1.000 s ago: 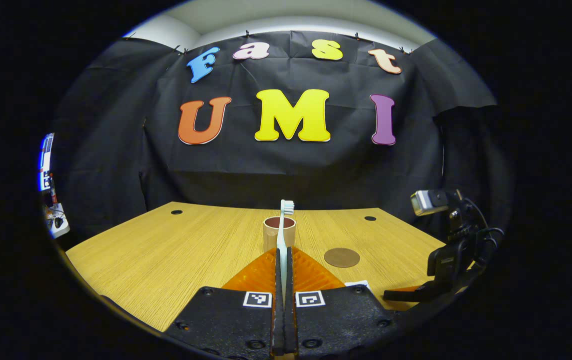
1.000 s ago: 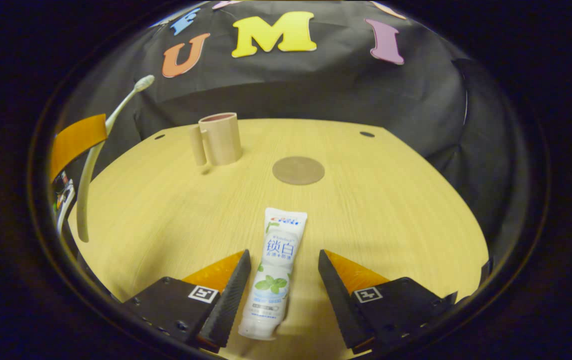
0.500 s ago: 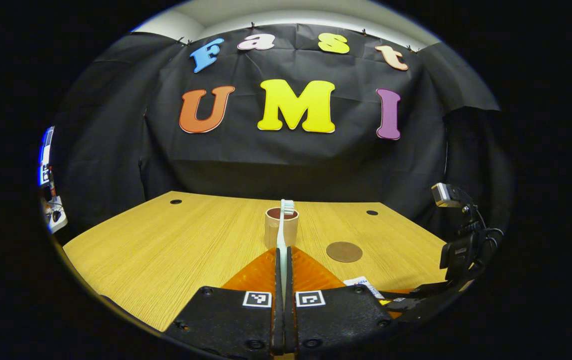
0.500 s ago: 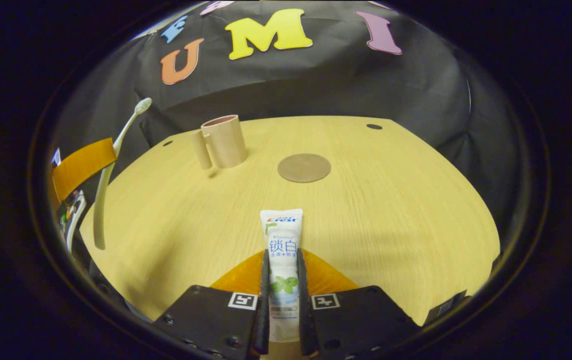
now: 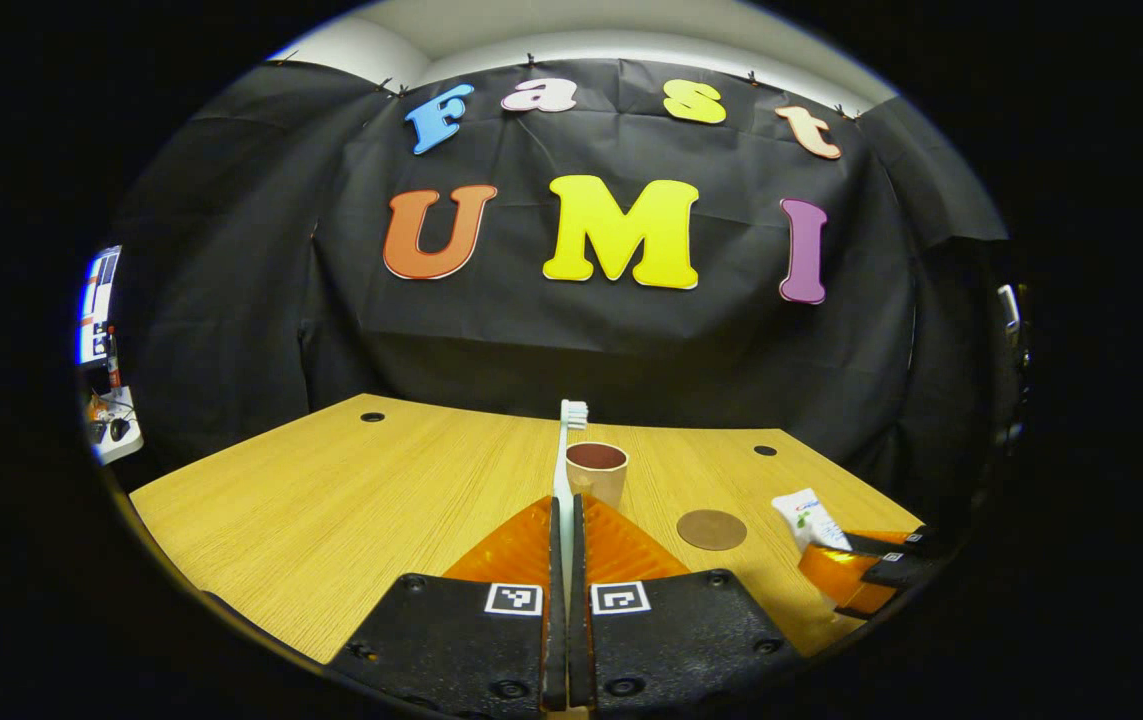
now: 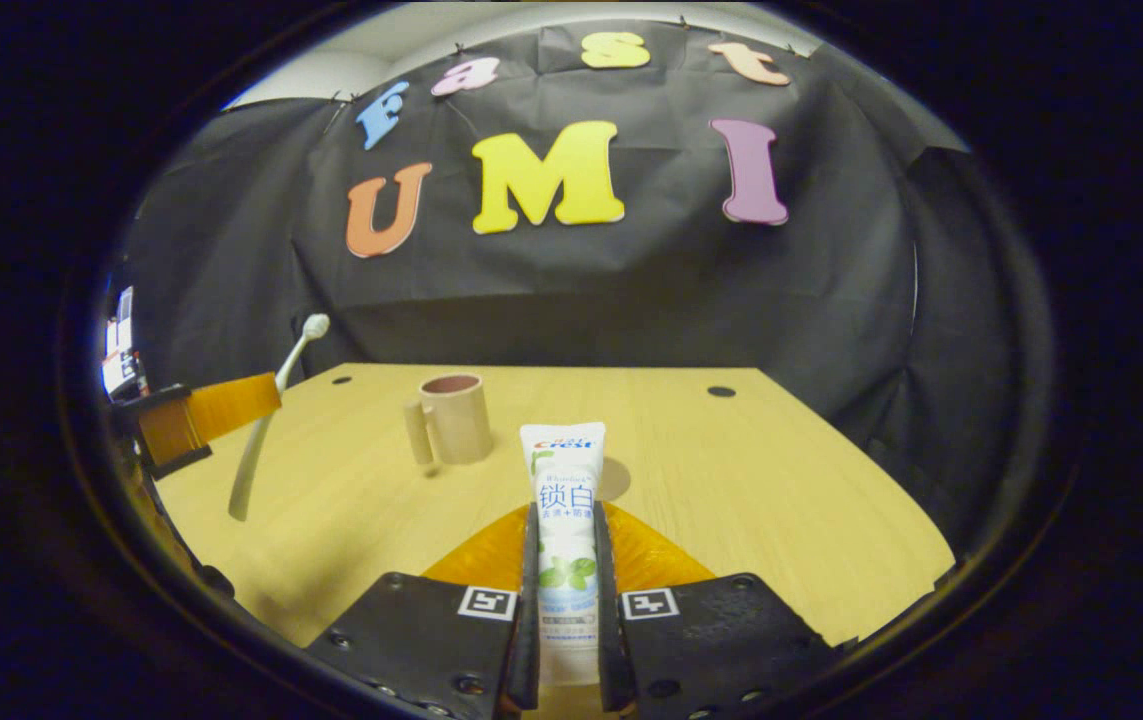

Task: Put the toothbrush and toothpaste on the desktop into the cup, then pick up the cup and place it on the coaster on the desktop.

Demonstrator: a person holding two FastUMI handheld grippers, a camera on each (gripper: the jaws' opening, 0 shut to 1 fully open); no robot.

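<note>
My left gripper (image 5: 564, 503) is shut on a white toothbrush (image 5: 563, 462), which stands upright with its bristles on top. Just behind and to the right of the brush stands the beige cup (image 5: 596, 472), upright with an open mouth. A round brown coaster (image 5: 711, 530) lies right of the cup. My right gripper (image 6: 564, 512) is shut on the white toothpaste tube (image 6: 563, 490) and holds it above the table. In the right gripper view the cup (image 6: 456, 418) shows its handle on the left, and the tube hides most of the coaster (image 6: 617, 478).
The wooden table (image 5: 331, 500) has small dark holes near its far corners. The left gripper (image 6: 221, 408) with the toothbrush (image 6: 271, 430) hangs at the left of the right gripper view. The right gripper (image 5: 871, 565) with the tube (image 5: 809, 518) sits low right in the left gripper view.
The right gripper shut on the toothpaste, then lifted it off the table and tilted up. The left gripper with the toothbrush shifted left, so the cup now sits right of the brush.
</note>
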